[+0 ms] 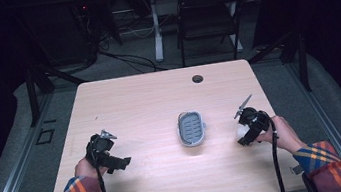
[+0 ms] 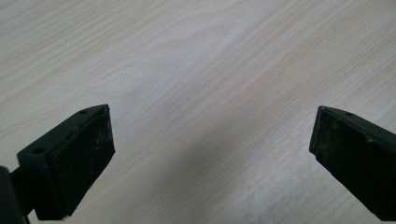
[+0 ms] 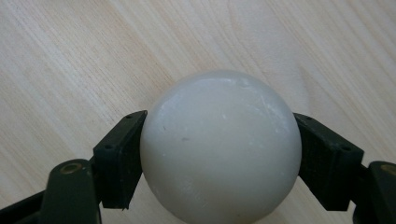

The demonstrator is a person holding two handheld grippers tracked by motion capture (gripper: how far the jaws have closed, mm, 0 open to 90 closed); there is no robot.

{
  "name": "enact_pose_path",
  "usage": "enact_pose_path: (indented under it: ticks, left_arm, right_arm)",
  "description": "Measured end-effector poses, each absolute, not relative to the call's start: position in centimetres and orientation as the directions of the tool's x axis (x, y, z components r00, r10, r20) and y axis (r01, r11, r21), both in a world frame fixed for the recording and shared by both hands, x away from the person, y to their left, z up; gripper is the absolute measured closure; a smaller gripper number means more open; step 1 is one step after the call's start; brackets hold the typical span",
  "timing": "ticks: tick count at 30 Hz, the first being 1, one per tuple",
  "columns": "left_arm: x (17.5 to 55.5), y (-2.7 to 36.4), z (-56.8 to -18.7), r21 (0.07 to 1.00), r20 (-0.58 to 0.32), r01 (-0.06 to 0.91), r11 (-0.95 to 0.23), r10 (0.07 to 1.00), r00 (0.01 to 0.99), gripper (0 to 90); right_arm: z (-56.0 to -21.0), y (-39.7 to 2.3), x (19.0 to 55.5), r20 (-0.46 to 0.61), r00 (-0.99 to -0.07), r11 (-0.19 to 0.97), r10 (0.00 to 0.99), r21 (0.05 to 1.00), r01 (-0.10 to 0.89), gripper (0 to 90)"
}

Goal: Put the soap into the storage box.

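While the right tool [image 3: 219,154] pinches a round white ball [image 3: 219,149], one black pad presses on each side of it. From the high view, the ball [image 1: 240,130] sits in the right tool [image 1: 247,133] near the right edge of the counter [image 1: 144,104], held by the person's right hand [image 1: 280,133]. Whether the ball touches the wood is hard to tell. The ball's bottom is cut off in the right gripper view.

The left tool [image 2: 210,154] has its jaws spread wide with bare wood between them. In the high view it [image 1: 117,161] rests near the left side of the counter.

A small grey tray [image 1: 191,128] with slots lies in the middle, well apart from both tools. No words or labels can be read on anything. A dark chair [image 1: 205,18] stands behind the counter, partly lost in shadow.
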State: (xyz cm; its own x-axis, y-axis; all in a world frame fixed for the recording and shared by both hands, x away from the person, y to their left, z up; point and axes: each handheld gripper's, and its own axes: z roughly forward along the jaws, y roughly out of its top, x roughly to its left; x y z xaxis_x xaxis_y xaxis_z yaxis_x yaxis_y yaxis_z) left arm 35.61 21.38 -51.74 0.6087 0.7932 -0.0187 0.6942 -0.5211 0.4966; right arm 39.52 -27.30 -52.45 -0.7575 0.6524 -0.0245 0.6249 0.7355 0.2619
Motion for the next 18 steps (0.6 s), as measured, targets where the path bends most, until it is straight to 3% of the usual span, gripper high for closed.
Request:
enact_pose_path:
  ticks: [18]
  left_arm:
    - [35.7, 21.3, -51.8, 0.493, -0.017, 0.693, -0.527, 0.790, 0.613, 0.0]
  right_arm:
    - [-50.1, -27.7, 38.8, -0.029, -0.753, 0.718, 0.658, 0.325, 0.615, 23.7]
